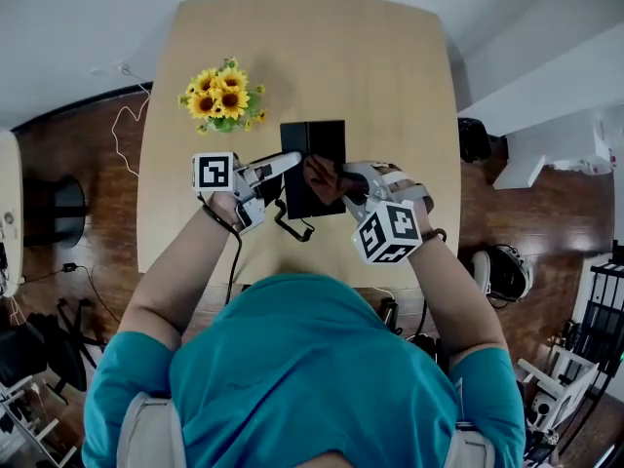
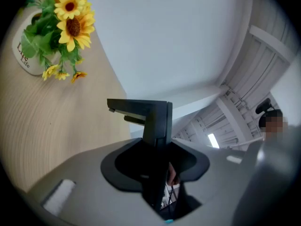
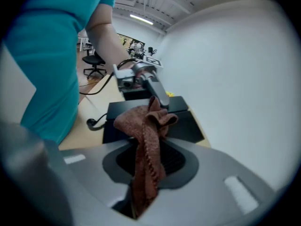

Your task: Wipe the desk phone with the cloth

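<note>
Right claw is clamped on the brown cloth and left claw on the black phone's edge mid-table, so the cloth's best dragged flat and lightly across the top while the phone's kept steady, imo.

One readable word, on a flower pot.
In the left gripper view, the white pot holding sunflowers shows the word "Life" in dark letters, seemingly printed twice, the upper copy only partly legible.
</note>
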`<move>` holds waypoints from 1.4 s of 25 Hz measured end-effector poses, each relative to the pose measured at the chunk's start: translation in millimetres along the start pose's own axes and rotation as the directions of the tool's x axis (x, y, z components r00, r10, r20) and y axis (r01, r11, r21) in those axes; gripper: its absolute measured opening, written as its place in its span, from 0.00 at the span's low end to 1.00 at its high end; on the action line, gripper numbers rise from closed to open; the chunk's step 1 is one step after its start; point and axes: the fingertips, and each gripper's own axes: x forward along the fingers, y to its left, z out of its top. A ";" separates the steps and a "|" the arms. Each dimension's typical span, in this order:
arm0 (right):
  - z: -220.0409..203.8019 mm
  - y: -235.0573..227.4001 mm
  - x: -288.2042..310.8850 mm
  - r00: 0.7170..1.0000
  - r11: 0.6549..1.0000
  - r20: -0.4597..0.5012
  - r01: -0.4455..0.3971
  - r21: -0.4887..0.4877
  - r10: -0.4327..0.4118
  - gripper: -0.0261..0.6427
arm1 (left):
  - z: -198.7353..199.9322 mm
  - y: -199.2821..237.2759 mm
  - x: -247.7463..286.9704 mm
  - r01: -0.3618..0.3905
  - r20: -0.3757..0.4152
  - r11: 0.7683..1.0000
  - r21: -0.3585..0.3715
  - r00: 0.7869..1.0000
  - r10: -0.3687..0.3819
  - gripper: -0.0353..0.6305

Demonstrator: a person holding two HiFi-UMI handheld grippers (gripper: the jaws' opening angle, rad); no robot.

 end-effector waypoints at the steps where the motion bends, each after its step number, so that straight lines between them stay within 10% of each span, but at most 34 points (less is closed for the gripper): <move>1: -0.7 10.4 -0.3 1.000 1.000 0.005 -0.021 -0.001 0.021 0.15 | 1.8 0.3 -1.1 0.000 0.008 1.000 0.004 1.000 0.000 0.32; 7: -7.3 73.9 2.9 0.972 0.972 0.054 -0.232 0.045 0.229 0.15 | 11.7 6.5 -9.3 -0.090 0.015 0.976 0.198 0.996 0.089 0.32; 12: -3.6 60.3 -15.5 0.952 0.928 0.219 -0.270 0.258 0.215 0.15 | 4.3 -4.6 -9.8 -0.117 -0.032 0.784 0.609 0.985 0.171 0.32; 20: 26.5 -41.3 -70.8 0.900 0.885 0.437 -0.210 0.415 0.008 0.15 | -23.4 -13.5 -11.8 0.003 -0.161 0.646 0.763 0.969 0.185 0.32; 26: 28.4 -39.3 -62.7 0.889 0.894 0.372 -0.372 0.250 0.266 0.15 | -52.8 -26.6 -9.8 0.139 -0.285 0.626 0.767 0.948 0.139 0.32; 35: -38.3 -56.9 -38.8 0.923 0.840 0.315 -0.344 0.420 0.220 0.15 | -77.9 -38.9 -17.0 0.245 -0.389 0.611 0.752 0.914 0.112 0.32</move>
